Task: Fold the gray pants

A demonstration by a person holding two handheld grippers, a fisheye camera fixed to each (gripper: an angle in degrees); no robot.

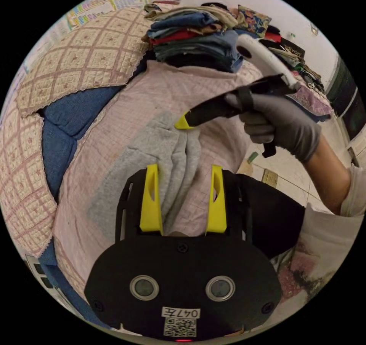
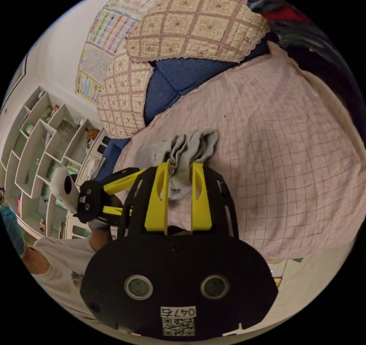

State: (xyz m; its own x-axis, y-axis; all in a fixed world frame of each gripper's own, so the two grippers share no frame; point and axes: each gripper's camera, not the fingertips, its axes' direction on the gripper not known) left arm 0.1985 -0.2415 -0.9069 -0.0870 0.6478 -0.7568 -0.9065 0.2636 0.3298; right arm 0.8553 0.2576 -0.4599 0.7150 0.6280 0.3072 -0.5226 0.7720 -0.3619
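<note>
While the gray pants [image 1: 152,158] lie bunched on the pink cover [image 1: 160,97], the left gripper [image 1: 183,177] is spread apart and the right gripper [image 2: 179,177] is clamped on their fabric.

Bare pink cover [image 2: 289,139] lies open beside the pants [image 1: 152,158] — stacked clothes [image 1: 194,36] wall its far end.

Left gripper [image 1: 184,170] body: a white label [image 1: 180,313] with a short printed code above a QR square. Right gripper [image 2: 179,166] label [image 2: 178,311] likewise. Wall chart [image 2: 103,29] print and white lettering on a black bag [image 1: 291,50] are too small to read.
</note>
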